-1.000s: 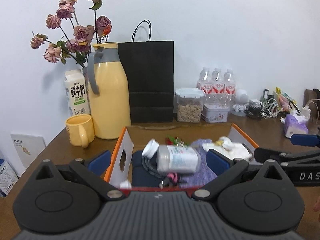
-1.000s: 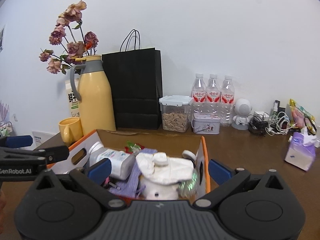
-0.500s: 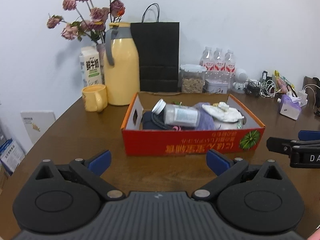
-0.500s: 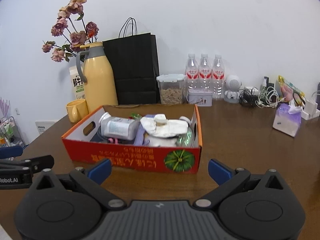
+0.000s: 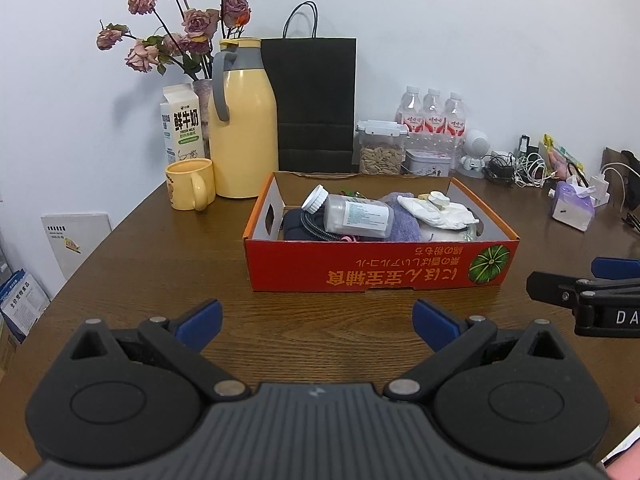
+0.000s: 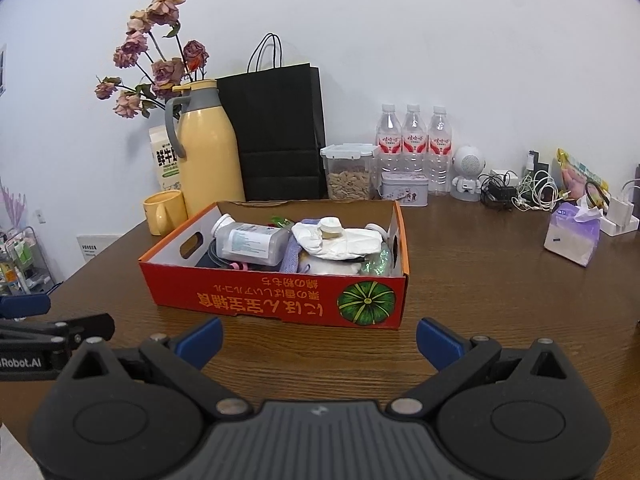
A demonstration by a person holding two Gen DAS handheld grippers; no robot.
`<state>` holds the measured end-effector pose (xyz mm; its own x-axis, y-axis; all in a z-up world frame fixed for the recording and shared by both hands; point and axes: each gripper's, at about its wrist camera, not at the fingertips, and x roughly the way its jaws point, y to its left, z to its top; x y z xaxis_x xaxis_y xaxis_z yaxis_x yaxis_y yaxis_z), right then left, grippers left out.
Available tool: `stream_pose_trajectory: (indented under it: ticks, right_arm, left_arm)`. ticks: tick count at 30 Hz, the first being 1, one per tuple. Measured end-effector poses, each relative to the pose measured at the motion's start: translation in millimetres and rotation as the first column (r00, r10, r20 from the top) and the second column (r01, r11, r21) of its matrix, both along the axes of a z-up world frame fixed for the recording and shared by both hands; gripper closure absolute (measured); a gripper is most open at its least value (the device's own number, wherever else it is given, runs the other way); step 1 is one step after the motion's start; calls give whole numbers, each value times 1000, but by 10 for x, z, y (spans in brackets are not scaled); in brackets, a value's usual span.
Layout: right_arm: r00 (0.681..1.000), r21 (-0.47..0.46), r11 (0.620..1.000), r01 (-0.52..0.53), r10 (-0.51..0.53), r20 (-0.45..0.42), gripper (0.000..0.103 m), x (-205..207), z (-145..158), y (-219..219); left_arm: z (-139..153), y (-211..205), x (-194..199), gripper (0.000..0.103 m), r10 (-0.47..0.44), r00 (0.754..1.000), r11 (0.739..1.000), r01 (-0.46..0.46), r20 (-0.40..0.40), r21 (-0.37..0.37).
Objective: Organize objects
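A red cardboard box (image 5: 376, 270) (image 6: 280, 300) stands on the brown table. It holds a clear bottle with a white cap (image 5: 354, 214) (image 6: 250, 242), a white crumpled cloth (image 5: 438, 212) (image 6: 340, 240), a purple cloth (image 5: 404, 222) and a dark pouch (image 5: 296, 226). My left gripper (image 5: 318, 318) is open and empty, a little in front of the box. My right gripper (image 6: 318, 338) is open and empty, also in front of the box. The right gripper shows at the right edge of the left wrist view (image 5: 580, 292); the left gripper shows at the left edge of the right wrist view (image 6: 48, 330).
Behind the box stand a yellow jug (image 5: 242, 120), a yellow mug (image 5: 190, 184), a milk carton (image 5: 180, 124), a black paper bag (image 5: 316, 104), a nut container (image 5: 382, 148), three water bottles (image 5: 432, 118) and cables (image 5: 520, 166). A tissue pack (image 6: 572, 236) lies at the right.
Both grippers have pulled back from over the box toward the table's near side. The box and its contents have not moved. Both stay open and empty.
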<state>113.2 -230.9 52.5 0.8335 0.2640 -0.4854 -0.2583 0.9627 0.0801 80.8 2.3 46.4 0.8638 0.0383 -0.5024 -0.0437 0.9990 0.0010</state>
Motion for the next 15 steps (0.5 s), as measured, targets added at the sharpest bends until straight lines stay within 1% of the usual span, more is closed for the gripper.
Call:
stream_pose_trajectory:
  ticks: [15]
  right_arm:
    - [1000, -3, 1000, 0, 0, -4, 0, 8, -13, 10]
  left_arm:
    - [-5, -3, 7, 0, 0, 1000, 1000, 0, -3, -3]
